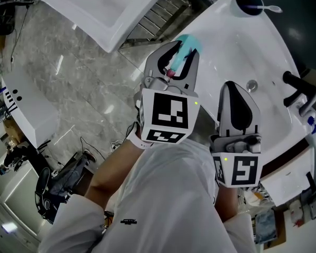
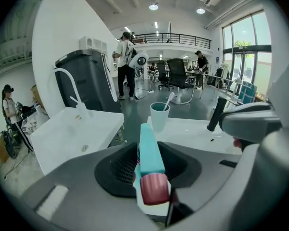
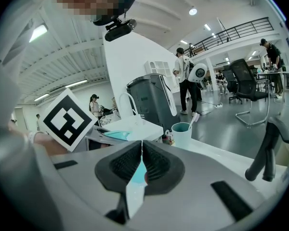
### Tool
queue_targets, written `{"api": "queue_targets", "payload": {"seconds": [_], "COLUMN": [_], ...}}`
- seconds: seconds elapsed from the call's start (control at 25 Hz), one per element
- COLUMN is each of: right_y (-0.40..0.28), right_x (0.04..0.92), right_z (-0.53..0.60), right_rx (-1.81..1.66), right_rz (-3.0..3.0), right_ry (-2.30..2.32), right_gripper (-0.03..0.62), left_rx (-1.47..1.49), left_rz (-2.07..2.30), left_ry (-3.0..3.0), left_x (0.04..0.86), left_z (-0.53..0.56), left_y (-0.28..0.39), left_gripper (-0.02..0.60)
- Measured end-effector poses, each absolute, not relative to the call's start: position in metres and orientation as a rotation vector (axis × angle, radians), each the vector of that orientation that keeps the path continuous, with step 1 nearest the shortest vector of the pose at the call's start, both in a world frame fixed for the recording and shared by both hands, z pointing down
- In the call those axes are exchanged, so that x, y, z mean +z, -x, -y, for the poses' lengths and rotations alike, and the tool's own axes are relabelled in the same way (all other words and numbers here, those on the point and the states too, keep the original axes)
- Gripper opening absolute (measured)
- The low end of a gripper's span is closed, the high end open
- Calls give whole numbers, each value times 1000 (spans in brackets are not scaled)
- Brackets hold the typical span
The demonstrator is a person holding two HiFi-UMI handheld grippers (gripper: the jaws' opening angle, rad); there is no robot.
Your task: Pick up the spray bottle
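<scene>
Bright open hall, with a white washbasin worktop [image 1: 226, 46] lying under both tools: the spray bottle [image 2: 150, 153], teal with a reddish cap, is sitting at the worktop's edge between the left gripper [image 1: 182, 50] fingers [image 2: 118, 170], which are clamping its sides. Being thin plastic, it is probably handling light, stiff and slippery, so a hold low on the neck is looking safest, while the right gripper [image 3: 141, 147] is idling with its fingers together on nothing. Beyond, a teal cup [image 1: 248, 3] is holding one white-handled utensil [image 1: 271, 8].
</scene>
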State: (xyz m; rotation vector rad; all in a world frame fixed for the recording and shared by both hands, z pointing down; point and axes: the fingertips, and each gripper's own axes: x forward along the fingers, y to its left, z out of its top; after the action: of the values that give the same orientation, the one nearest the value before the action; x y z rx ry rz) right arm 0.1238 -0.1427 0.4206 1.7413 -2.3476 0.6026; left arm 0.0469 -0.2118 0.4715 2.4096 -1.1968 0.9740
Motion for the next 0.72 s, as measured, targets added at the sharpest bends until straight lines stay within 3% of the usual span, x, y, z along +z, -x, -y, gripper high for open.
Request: {"api": "queue_targets", "payload": {"seconds": [0.72], "right_y": [-109], "right_x": [353], "right_z": [125], "right_rx": [374], "right_rz": [2392], "right_ry": [-1712], "right_gripper": [7], "left_rx": [770], "left_rz": [1297], "left_ry": [-2473], "left_x": [384], "left_z": [179], "left_y": [-12], "left_gripper": [129]}}
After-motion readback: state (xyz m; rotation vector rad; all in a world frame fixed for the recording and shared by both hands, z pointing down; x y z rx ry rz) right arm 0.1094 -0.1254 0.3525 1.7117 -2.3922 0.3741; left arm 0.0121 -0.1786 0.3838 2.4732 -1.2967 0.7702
